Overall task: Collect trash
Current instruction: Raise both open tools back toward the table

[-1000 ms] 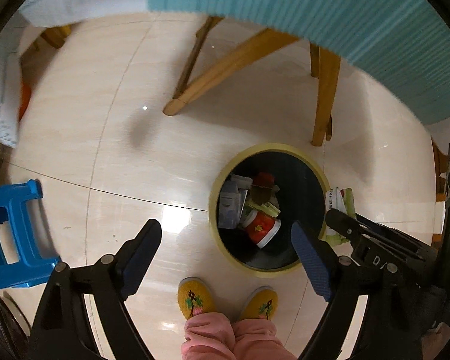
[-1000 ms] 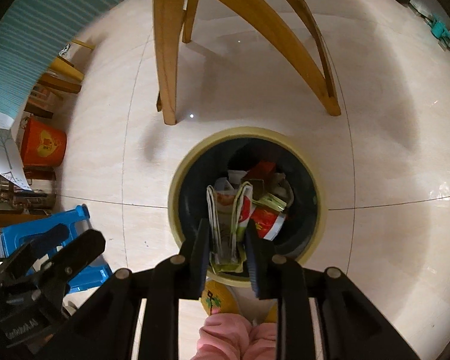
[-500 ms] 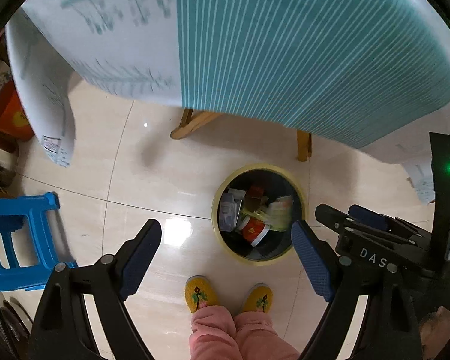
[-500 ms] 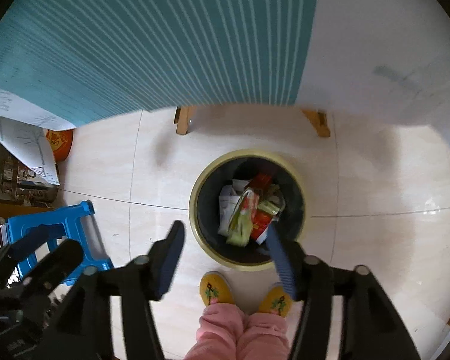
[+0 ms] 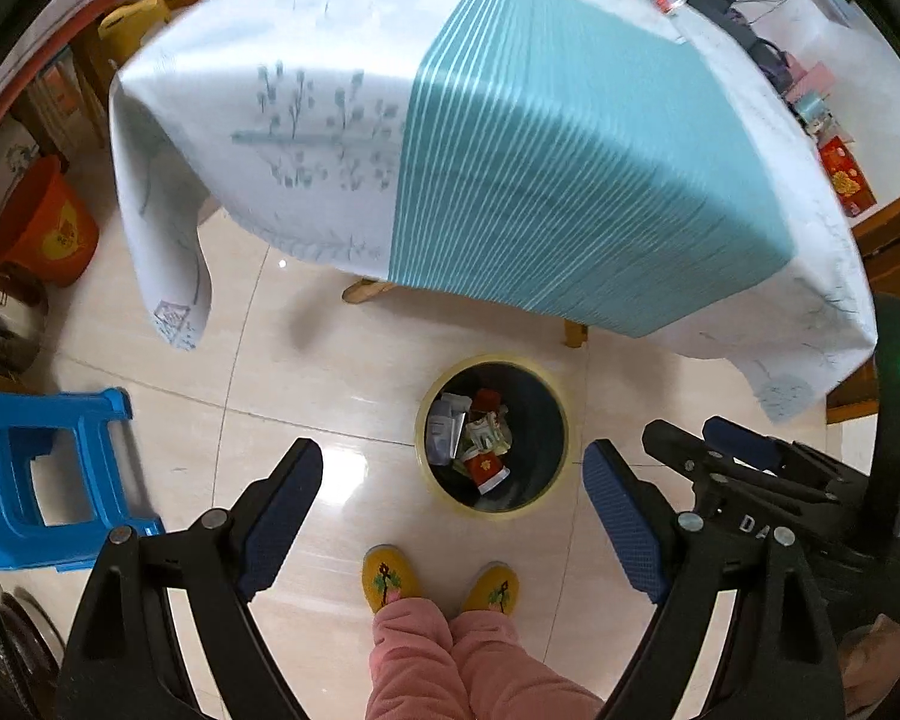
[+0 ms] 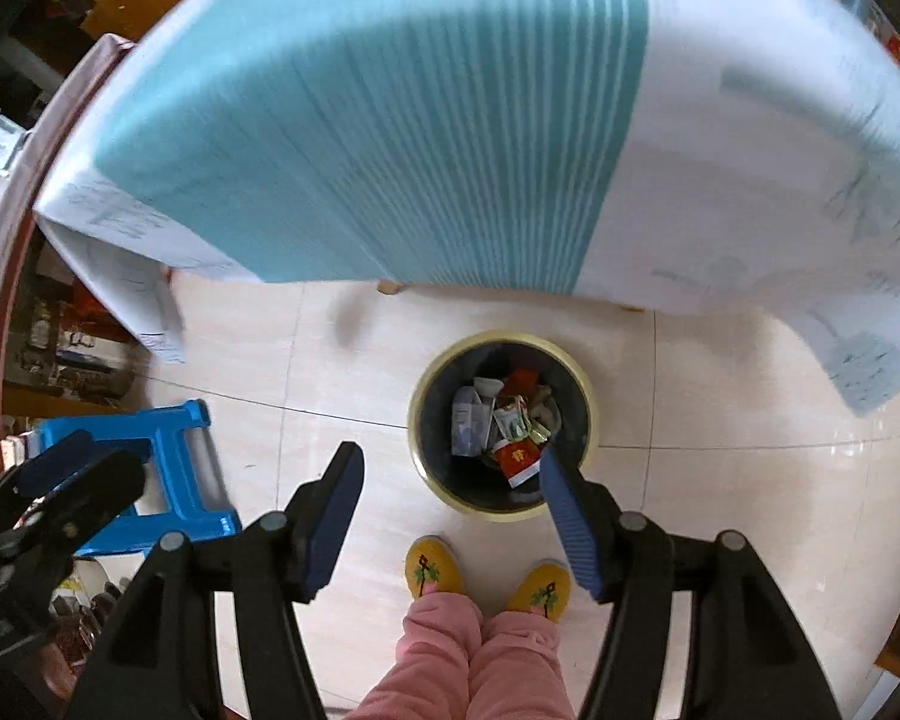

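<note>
The trash bin (image 5: pixel 493 432) stands on the floor (image 5: pixel 330 360) just before my feet (image 5: pixel 390 576), wrappers (image 5: pixel 477 438) inside it. Behind it stands the table (image 5: pixel 510 150); a stool (image 5: pixel 42 474) sits well left.

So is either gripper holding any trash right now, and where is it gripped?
Nothing is held. The left gripper and right gripper are both open and empty above the trash bin.

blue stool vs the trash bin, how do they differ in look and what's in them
The blue stool is bright blue plastic with a squarish frame and legs; the trash bin is round, dark inside with a yellowish rim. The stool shows nothing in or on it, while the bin holds wrappers and cartons, including a red pack. The stool sits left of the person's yellow slippers, the bin just ahead of them. Both stand on the tiled floor.
</note>
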`<state>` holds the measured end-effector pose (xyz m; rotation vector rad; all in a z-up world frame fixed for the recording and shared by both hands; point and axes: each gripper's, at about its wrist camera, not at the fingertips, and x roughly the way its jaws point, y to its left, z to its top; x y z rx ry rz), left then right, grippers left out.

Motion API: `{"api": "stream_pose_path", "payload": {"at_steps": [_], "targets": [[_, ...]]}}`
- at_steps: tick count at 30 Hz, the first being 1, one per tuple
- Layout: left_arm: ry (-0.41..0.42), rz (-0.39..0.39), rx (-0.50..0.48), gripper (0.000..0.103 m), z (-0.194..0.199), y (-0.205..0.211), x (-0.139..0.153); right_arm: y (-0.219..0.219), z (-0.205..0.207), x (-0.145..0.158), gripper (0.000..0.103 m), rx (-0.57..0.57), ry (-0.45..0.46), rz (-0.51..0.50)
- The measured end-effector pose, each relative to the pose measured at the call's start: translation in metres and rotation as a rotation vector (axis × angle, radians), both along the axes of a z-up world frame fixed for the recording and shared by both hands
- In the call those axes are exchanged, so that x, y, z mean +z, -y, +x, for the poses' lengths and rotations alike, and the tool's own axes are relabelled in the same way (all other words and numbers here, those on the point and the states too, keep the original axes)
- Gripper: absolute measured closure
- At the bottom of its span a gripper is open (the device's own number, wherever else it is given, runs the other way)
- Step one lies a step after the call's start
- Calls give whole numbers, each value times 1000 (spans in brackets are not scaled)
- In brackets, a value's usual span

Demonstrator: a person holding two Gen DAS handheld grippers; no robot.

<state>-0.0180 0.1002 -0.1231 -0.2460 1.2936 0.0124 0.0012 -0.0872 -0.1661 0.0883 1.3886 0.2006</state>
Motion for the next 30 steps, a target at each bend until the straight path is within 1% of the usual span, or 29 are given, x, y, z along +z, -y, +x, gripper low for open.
{"api": "stream_pose_path", "payload": {"at_steps": [4,9,11,14,16,18,19,22,25,27,30], "targets": [[67,13,-34,16,-3,5,46,-2,-7,47,42,37,25,20],[138,27,-87,16,-1,13,101,1,-12,111,42,66,90,47],[186,33,-115,16,2,16,130,4,-10,132,42,58,116,51],[230,36,-166,16,7,21,164,13,-8,168,42,28,169,44],[274,56,-203,16,10,25,190,19,-8,193,42,8,211,38],[305,90,-222,16,12,30,207,25,-9,217,42,-14,264,22],[328,122,-233,16,14,31,218,27,-9,228,42,-19,289,14],[361,163,-258,16,22,34,239,30,-11,258,42,-37,364,-25],[383,168,-278,17,38,32,258,32,-9,281,42,-64,424,-40],[400,170,-280,19,46,32,269,34,-7,291,42,-74,450,-55],[416,176,-271,19,65,31,282,37,0,304,42,-79,478,-60]]}}
